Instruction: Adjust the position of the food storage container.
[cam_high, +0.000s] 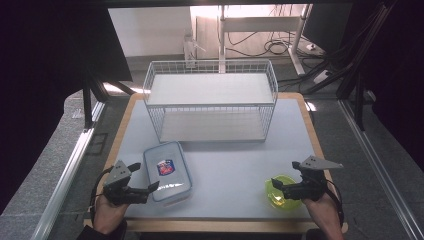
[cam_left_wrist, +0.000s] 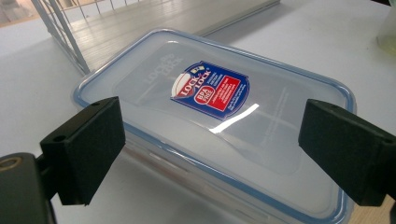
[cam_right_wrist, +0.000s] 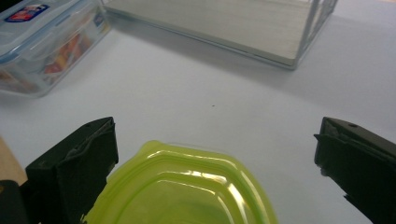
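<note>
**Claws poised over box and green lid**

The worktop (cam_high: 220, 165) carried a white wire rack (cam_high: 211, 100) at its far side, its long axis running left to right, with two shelves.

In front of the rack, toward the left, lay a clear box (cam_high: 167, 171) with a blue-rimmed lid and a red-and-blue label on top. Its long axis ran roughly from the near edge toward the rack, tilted slightly leftward at the far end.

Near the right front edge sat a small green lid (cam_high: 280, 191), rounded, lying flat.

The left claw (cam_high: 145, 177) was released, jaws spread wide beside the box's near left corner; in the left gripper view the box (cam_left_wrist: 219, 126) lay between and beyond the jaws, not touched.

The right claw (cam_high: 278, 190) was also released, its jaws spread either side of the lid (cam_right_wrist: 187, 191) without clasping it.
</note>
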